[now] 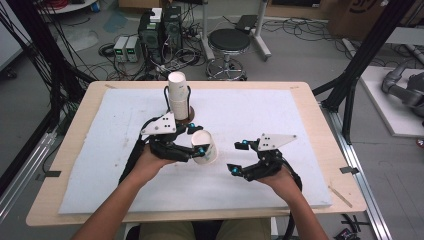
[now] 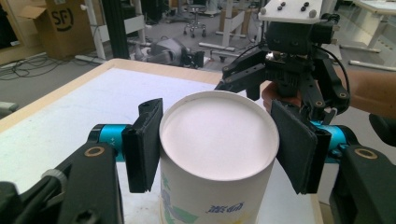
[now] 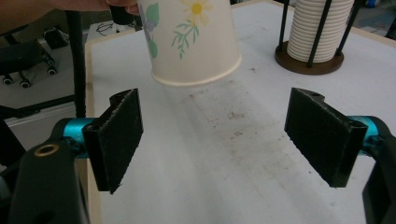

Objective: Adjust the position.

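Observation:
A white paper cup [image 1: 206, 147] with a flower print hangs above the mat, and my left gripper [image 1: 197, 141] is shut on it, a pad pressed to each side. In the left gripper view one round end of the cup [image 2: 217, 135] faces the camera between the pads of the left gripper [image 2: 217, 140]. My right gripper [image 1: 238, 157] stands open just right of the cup, nothing between its jaws. From the right gripper [image 3: 219, 140] the cup [image 3: 191, 42] hangs ahead and above. A stack of cups [image 1: 178, 95] stands in a rod holder behind my left hand.
A white foam mat [image 1: 260, 115] covers most of the wooden table [image 1: 325, 150]. The holder's brown base [image 3: 308, 65] sits at the mat's far side. Behind the table are a stool [image 1: 227, 42], computer boxes [image 1: 160, 32] and floor cables; black frame posts [image 1: 350, 85] flank it.

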